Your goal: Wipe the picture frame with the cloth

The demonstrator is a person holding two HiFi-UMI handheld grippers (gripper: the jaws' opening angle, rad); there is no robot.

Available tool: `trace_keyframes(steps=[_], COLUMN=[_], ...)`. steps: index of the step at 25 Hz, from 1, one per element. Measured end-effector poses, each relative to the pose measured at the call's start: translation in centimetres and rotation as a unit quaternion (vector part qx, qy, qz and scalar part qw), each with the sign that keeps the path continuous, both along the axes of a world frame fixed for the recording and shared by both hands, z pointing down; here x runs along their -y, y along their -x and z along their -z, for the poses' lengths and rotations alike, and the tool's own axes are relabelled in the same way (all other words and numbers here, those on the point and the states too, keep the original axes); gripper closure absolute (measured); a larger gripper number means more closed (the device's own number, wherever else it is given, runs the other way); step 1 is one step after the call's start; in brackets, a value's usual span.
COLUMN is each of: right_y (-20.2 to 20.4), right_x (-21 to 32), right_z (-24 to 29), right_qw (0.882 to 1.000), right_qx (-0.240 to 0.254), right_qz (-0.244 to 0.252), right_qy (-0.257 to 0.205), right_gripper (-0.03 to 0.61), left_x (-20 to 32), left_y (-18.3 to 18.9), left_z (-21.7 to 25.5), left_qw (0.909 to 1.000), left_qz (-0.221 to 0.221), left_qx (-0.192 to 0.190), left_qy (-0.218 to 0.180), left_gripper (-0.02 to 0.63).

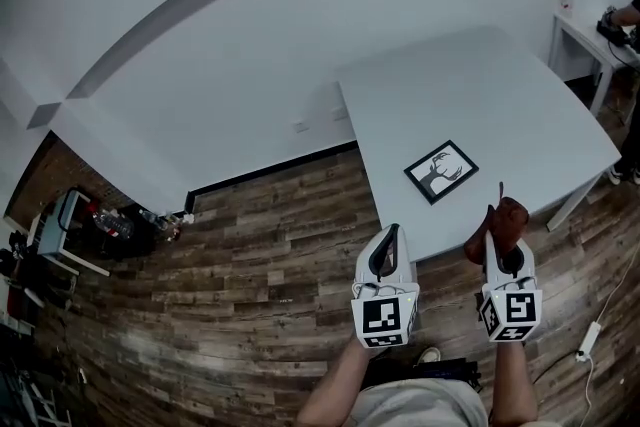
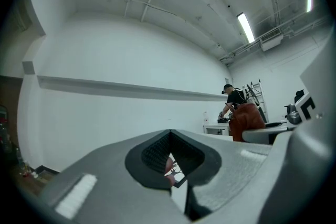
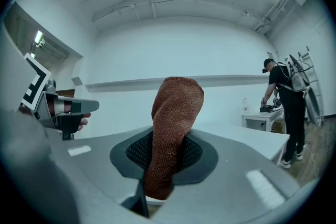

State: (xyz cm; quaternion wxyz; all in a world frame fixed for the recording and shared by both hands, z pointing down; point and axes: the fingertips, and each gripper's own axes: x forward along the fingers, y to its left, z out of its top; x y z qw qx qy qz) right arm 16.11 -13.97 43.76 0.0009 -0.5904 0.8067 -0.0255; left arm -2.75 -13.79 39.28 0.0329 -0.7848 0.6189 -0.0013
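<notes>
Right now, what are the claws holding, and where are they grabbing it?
The right claw pinches the cloth near its lower end; the rest sticks up. The left claw is shut on nothing.

The head view looks steeply down on the floor (image 1: 250,245) and counter (image 1: 480,105), the left gripper (image 1: 386,250) and right gripper (image 1: 508,260) close below, off the counter's near edge. Each gripper view looks roughly level along its own jaws across the counter; the cloth (image 3: 170,134) blocks the right view's centre. Both share the distant person (image 2: 233,102) at a side table (image 2: 216,126).
</notes>
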Motion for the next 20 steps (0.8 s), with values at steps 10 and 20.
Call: trace_keyframes(steps=[10, 20], right_y=[0.1, 2.6], right_x=[6.8, 18.1], right_z=[-2.3, -2.2], right_qw=[1.000, 0.999], right_qx=[-0.012, -0.031], right_qz=[0.003, -0.012], right_qy=[0.021, 0.035], right_gripper=[0.477, 0.477], left_x=[7.5, 19.3], left_y=[-0.6, 1.4], left_z=[-2.0, -2.3], left_qw=[0.9999, 0.9994], left_qz=[-0.007, -0.033], left_qx=[-0.002, -0.014], left_qy=[0.010, 0.003], left_gripper=[0.614, 0.614])
